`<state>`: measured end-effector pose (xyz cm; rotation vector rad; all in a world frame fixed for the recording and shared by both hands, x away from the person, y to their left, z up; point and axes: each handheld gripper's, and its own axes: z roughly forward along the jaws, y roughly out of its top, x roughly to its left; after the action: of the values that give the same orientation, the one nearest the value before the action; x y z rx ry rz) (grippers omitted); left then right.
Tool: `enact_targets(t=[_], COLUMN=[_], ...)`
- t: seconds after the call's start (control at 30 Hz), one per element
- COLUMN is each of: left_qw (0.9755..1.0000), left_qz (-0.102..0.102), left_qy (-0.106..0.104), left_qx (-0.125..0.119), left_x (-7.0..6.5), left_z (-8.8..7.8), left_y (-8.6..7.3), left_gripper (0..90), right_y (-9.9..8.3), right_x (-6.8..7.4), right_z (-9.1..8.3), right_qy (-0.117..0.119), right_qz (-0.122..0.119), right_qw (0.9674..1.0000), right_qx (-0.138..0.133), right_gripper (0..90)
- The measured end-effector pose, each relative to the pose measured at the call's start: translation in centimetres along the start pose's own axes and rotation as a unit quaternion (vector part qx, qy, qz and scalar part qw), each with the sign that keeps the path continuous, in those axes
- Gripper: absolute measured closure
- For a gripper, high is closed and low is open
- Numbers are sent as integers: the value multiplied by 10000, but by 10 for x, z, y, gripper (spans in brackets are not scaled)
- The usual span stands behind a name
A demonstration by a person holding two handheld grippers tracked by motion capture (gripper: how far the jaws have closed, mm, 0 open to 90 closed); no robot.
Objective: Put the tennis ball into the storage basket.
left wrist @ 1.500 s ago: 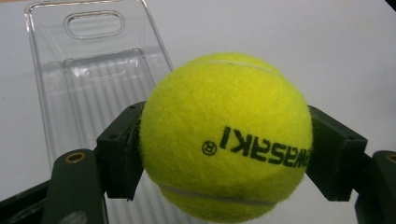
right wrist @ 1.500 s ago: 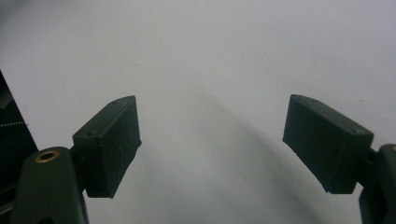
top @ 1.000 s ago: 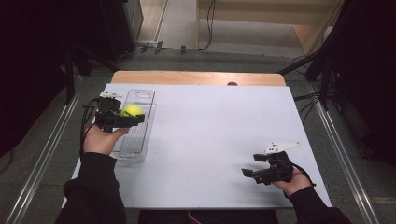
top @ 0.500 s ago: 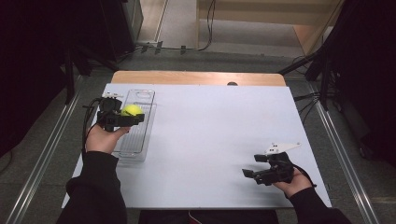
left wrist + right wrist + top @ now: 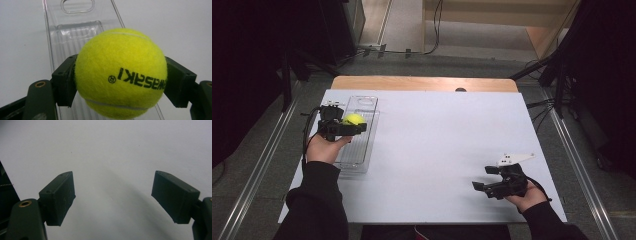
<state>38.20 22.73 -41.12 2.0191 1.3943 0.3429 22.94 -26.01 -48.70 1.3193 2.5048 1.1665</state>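
Observation:
A yellow tennis ball with black lettering is clamped between the jaws of my left gripper, which is shut on it. The ball hangs just above a clear plastic tray lying at the left of the white table. Near the table's front right corner my right gripper stands open, nothing between its jaws, pointing left over bare white tabletop.
The white table top has a wooden strip along its far edge. A small dark knob sits at that far edge. Metal rails run along both sides of the table on the floor.
My left gripper with the ball has shifted slightly toward the far end of the tray. The right gripper has stayed put.

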Motion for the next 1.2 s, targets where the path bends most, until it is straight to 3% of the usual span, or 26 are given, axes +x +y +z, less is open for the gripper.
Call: enact_targets(t=[0.6, 1.0, 1.2], left_qw=[9996, 9997, 10000], left_qz=[-10, 58, 36], left_qy=[63, 96, 56], left_qx=[258, 218, 27], left_x=[0, -1, -2], left_z=[15, 14, 9], left_y=[-5, -4, -2], left_gripper=[252, 247, 194], right_y=[0, 0, 0], right_x=[0, 0, 0], right_z=[0, 0, 0], right_qy=[5, 7, 9], right_qz=[-4, -12, -20], right_qw=[10000, 10000, 10000], right_qx=[6, 1, 1], right_gripper=[169, 169, 169])
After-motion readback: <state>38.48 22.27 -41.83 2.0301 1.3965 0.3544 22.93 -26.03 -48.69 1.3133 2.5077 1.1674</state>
